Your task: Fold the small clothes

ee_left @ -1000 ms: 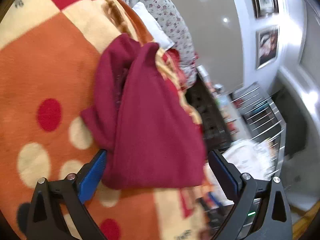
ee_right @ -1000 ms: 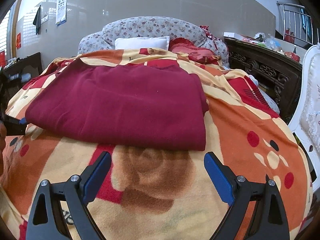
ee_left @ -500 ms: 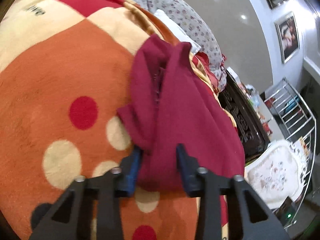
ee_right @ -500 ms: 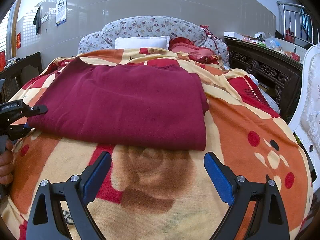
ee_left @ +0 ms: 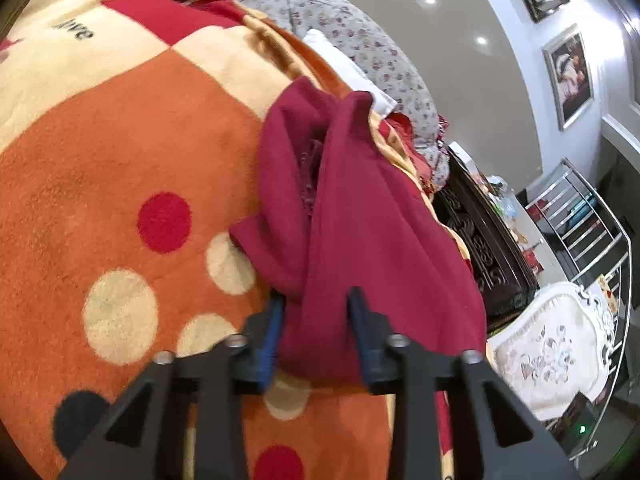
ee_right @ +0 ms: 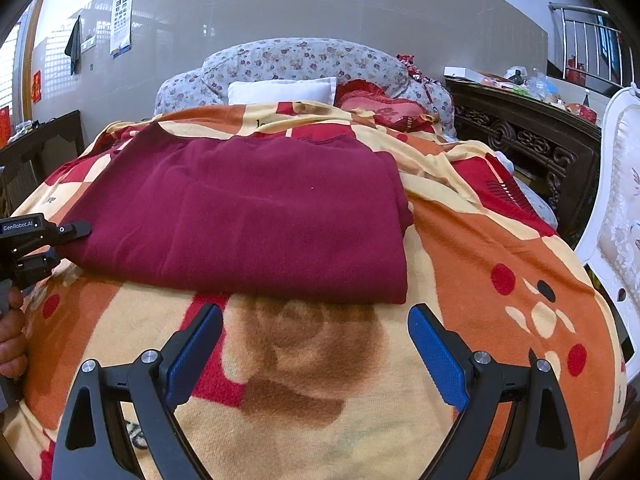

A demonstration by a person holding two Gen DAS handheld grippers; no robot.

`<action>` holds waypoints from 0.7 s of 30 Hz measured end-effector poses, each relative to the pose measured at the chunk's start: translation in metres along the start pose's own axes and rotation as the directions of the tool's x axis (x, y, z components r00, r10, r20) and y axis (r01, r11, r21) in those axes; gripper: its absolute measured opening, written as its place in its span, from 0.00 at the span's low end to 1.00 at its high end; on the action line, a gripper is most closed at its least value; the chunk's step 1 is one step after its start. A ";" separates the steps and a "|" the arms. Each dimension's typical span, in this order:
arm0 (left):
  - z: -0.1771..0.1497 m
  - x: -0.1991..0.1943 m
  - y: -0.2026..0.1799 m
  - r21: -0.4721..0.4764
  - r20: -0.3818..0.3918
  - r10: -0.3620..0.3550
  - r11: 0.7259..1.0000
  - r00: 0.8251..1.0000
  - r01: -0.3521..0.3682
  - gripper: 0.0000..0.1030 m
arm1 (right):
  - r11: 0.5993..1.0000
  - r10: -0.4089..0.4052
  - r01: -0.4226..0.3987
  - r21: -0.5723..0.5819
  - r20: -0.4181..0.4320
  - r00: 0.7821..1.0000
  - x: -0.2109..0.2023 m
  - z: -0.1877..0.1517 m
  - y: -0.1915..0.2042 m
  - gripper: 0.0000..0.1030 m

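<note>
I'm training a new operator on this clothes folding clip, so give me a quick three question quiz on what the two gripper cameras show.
1. True or false: the left gripper is shut on the maroon garment.
2. The right gripper is: A) open above the patterned blanket, B) clamping the garment, C) holding the white pillow.
3. Fill in: the garment lies on a ____.

Key: 1 true; 2 A; 3 patterned blanket.
</note>
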State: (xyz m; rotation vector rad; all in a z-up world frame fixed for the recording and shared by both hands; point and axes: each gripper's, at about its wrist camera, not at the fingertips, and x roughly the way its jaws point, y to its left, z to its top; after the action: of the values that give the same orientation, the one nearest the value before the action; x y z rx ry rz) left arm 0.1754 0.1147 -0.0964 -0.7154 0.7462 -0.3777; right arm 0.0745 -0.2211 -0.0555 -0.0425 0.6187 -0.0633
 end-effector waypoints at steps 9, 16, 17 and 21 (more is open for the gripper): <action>0.000 0.001 -0.005 0.044 -0.002 -0.010 0.999 1.000 0.010 0.18 | 0.886 0.189 -0.192 0.422 0.049 0.981 -0.003 0.014 -0.107 0.94; 0.001 0.005 -0.003 0.025 -0.018 -0.002 1.000 1.000 0.003 0.20 | 0.748 0.465 -0.341 0.569 -0.084 0.881 0.060 0.024 -0.145 0.91; 0.002 0.005 -0.002 0.020 -0.019 -0.003 1.000 1.000 0.003 0.21 | 0.726 0.496 -0.364 0.584 -0.078 0.865 0.066 0.023 -0.145 0.88; 0.002 0.005 -0.001 0.016 -0.020 -0.005 1.000 1.000 0.006 0.21 | 0.565 0.648 -0.440 0.698 -0.045 0.760 0.089 0.009 -0.140 0.74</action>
State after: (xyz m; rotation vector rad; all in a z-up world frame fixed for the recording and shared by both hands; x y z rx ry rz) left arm 0.1802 0.1118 -0.0976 -0.6994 0.7591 -0.3961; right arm 0.1453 -0.3675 -0.0916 0.8826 0.8660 0.3452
